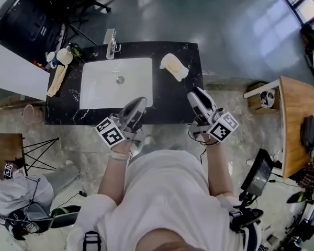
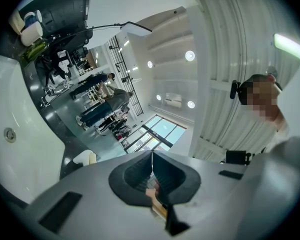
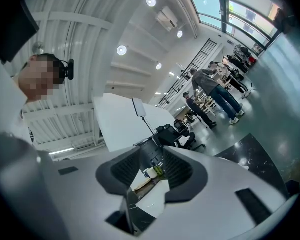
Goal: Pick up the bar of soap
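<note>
While on counter [image 1: 170, 95], soap bar [image 1: 174, 67] diagonal.

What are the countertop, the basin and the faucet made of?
The countertop looks like polished black stone, marble or an imitation: glossy, dark, thin white veins. The basin looks like glazed white ceramic: smooth, uniform, softly shiny. The faucet seems chromed metal: silvery, reflective.
</note>
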A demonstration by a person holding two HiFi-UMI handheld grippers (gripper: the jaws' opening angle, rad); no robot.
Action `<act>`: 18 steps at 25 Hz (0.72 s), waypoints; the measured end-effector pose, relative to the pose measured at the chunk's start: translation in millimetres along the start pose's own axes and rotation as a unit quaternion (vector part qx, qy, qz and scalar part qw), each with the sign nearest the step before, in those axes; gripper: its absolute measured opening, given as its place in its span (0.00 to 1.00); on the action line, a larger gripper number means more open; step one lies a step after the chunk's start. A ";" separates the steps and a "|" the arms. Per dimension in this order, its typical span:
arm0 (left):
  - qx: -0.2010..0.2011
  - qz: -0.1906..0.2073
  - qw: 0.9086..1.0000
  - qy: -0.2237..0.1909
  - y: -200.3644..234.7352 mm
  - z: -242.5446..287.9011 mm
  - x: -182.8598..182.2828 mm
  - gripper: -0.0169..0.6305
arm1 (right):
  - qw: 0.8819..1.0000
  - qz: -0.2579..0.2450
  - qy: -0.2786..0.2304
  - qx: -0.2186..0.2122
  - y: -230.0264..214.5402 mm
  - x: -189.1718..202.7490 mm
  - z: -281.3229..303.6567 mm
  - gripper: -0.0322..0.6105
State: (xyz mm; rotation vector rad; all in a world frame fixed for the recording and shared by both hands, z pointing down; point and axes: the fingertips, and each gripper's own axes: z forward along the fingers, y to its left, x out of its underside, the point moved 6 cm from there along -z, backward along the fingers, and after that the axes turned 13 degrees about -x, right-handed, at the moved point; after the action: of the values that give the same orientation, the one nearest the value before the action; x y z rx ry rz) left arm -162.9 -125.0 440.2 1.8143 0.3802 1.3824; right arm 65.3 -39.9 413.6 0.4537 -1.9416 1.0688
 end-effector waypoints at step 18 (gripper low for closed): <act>-0.035 0.008 0.999 -0.009 -15.5 33.3 10.1 0.04 | 1.000 0.007 0.028 -0.010 -45.5 -28.0 -7.4 0.27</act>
State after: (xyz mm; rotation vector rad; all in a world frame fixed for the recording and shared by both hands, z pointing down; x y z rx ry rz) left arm -125.7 -122.4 432.9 1.7752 0.3062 1.3722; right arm 114.4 -62.0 415.9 0.3961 -1.9067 1.0587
